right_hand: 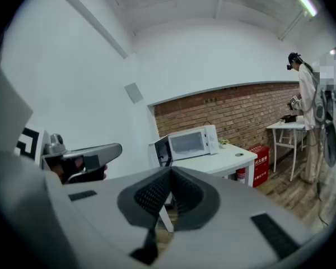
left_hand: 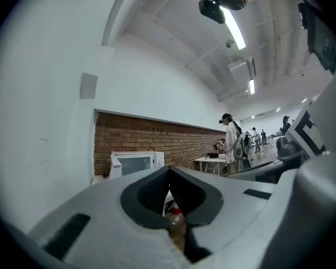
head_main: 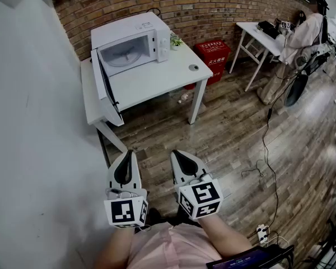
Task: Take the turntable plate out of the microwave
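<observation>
A white microwave (head_main: pixel 135 41) stands at the back of a white table (head_main: pixel 157 78), its door (head_main: pixel 104 83) swung open to the left. Inside its cavity lies the round glass turntable plate (head_main: pixel 123 55). Both grippers hang well short of the table, over the wooden floor. My left gripper (head_main: pixel 126 153) is shut with nothing in it, and my right gripper (head_main: pixel 176 153) is shut and empty too. The microwave (left_hand: pixel 135 163) shows small and far in the left gripper view. The right gripper view shows the microwave (right_hand: pixel 189 143) on the table (right_hand: pixel 224 159), beyond its closed tips (right_hand: pixel 169 171).
A small potted plant (head_main: pixel 176 41) and a small round object (head_main: pixel 194 68) sit on the table. A red box (head_main: pixel 214 55) stands under its right end. A person (head_main: pixel 295 43) stands by a second white table (head_main: pixel 263 38) at the right. Cables (head_main: pixel 266 150) trail across the floor.
</observation>
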Demonstrator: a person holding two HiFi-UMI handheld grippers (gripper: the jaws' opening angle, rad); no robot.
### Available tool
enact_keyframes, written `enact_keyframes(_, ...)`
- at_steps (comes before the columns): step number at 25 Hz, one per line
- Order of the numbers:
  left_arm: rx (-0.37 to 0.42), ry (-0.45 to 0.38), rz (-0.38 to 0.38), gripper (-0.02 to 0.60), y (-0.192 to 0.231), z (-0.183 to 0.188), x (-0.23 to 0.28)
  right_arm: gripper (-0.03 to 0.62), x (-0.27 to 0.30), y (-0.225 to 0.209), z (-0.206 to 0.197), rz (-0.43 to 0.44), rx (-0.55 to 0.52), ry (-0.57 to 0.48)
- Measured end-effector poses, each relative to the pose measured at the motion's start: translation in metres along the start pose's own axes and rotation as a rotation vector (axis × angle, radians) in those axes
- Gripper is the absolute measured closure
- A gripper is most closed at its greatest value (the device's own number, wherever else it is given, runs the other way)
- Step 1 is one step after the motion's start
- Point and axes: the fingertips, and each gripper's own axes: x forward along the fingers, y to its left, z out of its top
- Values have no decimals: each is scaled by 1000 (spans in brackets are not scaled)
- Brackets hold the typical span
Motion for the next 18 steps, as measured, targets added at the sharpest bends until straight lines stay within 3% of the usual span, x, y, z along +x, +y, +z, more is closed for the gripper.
enact_keyframes(6, -10, 14, 27, 574, -19, -6, 13, 589, -1, -31, 2, -11, 13, -11)
enact_keyframes(7, -15, 9, 31, 557, -23, -5, 15, 557, 0, -36, 3, -2, 25, -10)
enact_keyframes(8, -22, 4, 31, 461, -27, -4, 18, 464, 2, -40, 3, 13, 40, -6)
enact_keyframes(9, -31, 1, 31, 395, -32, -5, 20, 445, 4, -45, 3, 26, 54, -2)
enact_keyframes(10, -37, 1, 35, 385, -36, -7, 23, 444, 4, -51, 3, 33, 60, 3)
enact_keyframes(18, -38, 33, 65, 396, -62, -14, 44, 448, 4, -87, -2, 54, 65, 34)
